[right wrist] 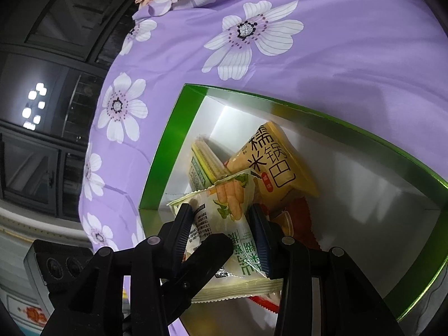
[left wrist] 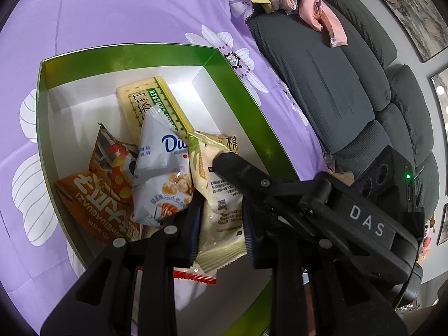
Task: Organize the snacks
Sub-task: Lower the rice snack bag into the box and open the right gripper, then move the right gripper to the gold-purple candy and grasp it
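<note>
Both grippers, left gripper [left wrist: 221,221] and right gripper [right wrist: 221,232], are straddling one pale snack packet [left wrist: 221,196] inside the green box [left wrist: 126,53], fingers apart and not visibly squeezing. It is lying lengthwise between them, crinkled, overlapping other snacks [left wrist: 162,168] on the purple bedspread [left wrist: 126,8].

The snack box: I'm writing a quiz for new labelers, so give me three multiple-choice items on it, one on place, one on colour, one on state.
1. The snack box sits on: A) a purple flowered cloth B) bare wooden floor C) a glass shelf
2. Its rim is: A) black B) red C) green
3. The box is: A) lidded B) open on top C) upside down
Answers: 1 A, purple flowered fabric surrounds it; 2 C, a shiny green band tops the white interior; 3 B, snack packets lie visible inside.
</note>
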A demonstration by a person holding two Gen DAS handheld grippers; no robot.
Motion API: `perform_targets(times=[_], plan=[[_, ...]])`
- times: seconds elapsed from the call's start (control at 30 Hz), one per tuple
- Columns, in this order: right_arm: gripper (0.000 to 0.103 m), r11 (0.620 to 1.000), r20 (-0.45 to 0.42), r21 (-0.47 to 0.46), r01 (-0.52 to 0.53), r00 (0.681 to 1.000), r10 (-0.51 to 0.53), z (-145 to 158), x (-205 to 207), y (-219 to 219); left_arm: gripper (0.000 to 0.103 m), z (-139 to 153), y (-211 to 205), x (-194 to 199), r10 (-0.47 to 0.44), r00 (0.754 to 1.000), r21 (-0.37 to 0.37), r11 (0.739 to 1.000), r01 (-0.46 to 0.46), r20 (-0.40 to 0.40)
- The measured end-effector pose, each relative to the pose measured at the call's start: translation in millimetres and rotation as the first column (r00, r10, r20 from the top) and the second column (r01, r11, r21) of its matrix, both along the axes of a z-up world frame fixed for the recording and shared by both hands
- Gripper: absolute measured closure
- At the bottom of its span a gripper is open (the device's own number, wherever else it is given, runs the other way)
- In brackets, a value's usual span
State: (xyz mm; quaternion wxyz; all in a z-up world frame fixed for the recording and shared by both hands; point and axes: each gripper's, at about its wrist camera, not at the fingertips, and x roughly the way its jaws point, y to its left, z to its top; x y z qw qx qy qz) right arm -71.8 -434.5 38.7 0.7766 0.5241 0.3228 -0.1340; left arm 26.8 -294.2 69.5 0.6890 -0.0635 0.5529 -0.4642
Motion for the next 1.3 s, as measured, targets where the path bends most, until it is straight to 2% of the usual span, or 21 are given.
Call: perform_targets(times=[0.17,0.3,0.37,0.5,0.57,0.67,0.83,0.9,1.07,1.23,1.3], plan=[[0.058,1.0,-0.005,-0.008,-0.002,1.0,0.002,0.4,0.0,0.3,0.077,0.7,2.2,-2.8,0.012,1.0,-0.009,1.0,-0.012,0.011],[0.053,0.997,-0.033,-0.07,0.01,0.999,-0.013,7.7,-2.6,3.0,0.074,9.5,11.7,-9.9,0.031,0.998,-0.017,0.999,-0.03,0.062],[0.05,0.993,-0.044,-0.115,0.016,0.999,-0.022,13.7,-4.9,4.7,0.068,15.7,19.4,-11.7,0.043,0.995,-0.031,0.999,-0.041,0.086],[0.045,0.989,-0.001,-0.145,0.017,1.0,-0.017,26.8,-9.1,10.9,0.056,31.4,42.8,-11.7,0.088,0.989,-0.071,0.994,-0.081,0.116],[0.035,0.985,0.023,-0.174,0.012,1.0,-0.008,35.4,-9.9,16.8,0.052,38.0,59.9,-11.2,0.121,0.983,-0.086,0.99,-0.11,0.135],[0.032,0.977,0.075,-0.214,-0.008,0.997,0.025,48.2,-9.0,28.9,0.046,44.1,88.6,-9.6,0.179,0.969,-0.096,0.982,-0.164,0.171],[0.028,0.967,0.103,-0.246,-0.07,0.99,0.098,60.4,3.5,52.6,0.038,45.3,149.2,-1.7,0.317,0.927,-0.112,0.948,-0.299,0.201],[0.028,0.958,0.098,-0.265,-0.108,0.986,0.138,64.9,11.9,65.5,0.031,43.4,180.4,5.7,0.397,0.898,-0.13,0.917,-0.378,0.188],[0.026,0.916,0.066,-0.357,-0.182,0.974,0.219,79.3,26.8,102.7,0.027,40.4,235.5,17.7,0.512,0.833,-0.121,0.859,-0.497,0.212],[0.023,0.864,0.049,-0.411,-0.292,0.939,0.34,84.4,50.6,141.3,0.022,30.0,285.2,33.2,0.62,0.754,-0.155,0.784,-0.601,0.215],[0.023,0.846,0.061,-0.411,-0.338,0.916,0.396,82.9,66.0,157.8,0.023,23.9,295.0,43.9,0.643,0.741,-0.142,0.766,-0.628,0.193]])
